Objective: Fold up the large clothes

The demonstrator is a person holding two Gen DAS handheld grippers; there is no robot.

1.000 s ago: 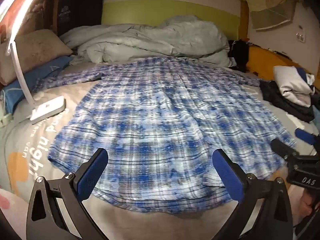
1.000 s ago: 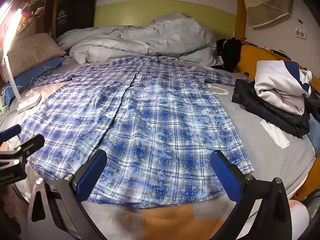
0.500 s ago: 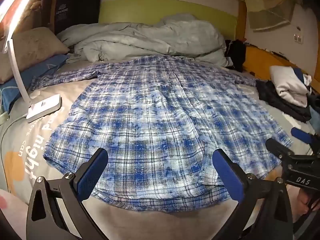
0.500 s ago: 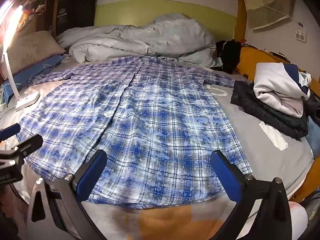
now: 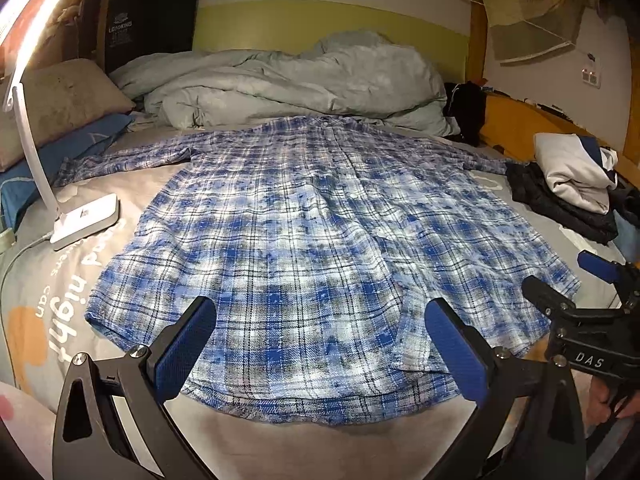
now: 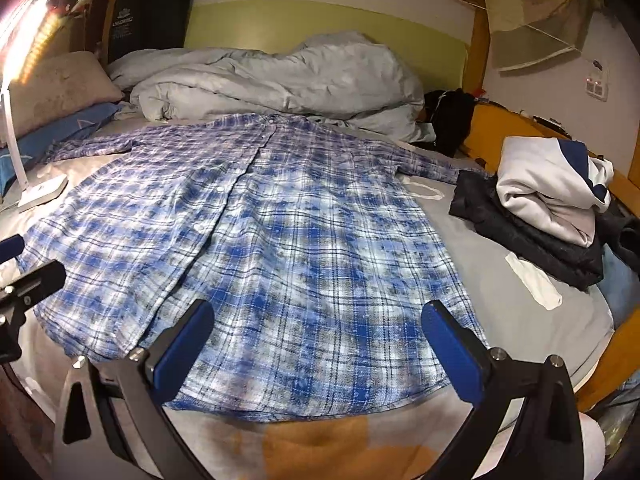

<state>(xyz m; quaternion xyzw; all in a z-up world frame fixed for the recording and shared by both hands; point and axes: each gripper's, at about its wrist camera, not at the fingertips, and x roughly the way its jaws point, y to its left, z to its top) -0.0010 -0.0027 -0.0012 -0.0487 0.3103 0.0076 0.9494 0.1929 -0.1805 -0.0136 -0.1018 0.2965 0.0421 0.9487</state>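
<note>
Currently the blue plaid shirt (image 5: 320,248) lies spread flat, front up, on the bed sheet (image 6: 520,320), collar toward the rumpled grey duvet (image 5: 304,80), sleeves out to both sides. Left gripper (image 5: 320,344) hovers above the hem, jaws wide, empty. Right gripper (image 6: 316,344) likewise above the hem, jaws wide, holding nothing. Desk lamp (image 5: 80,220) stands left of the shirt; folded clothes pile (image 6: 548,208) lies right of it
</note>
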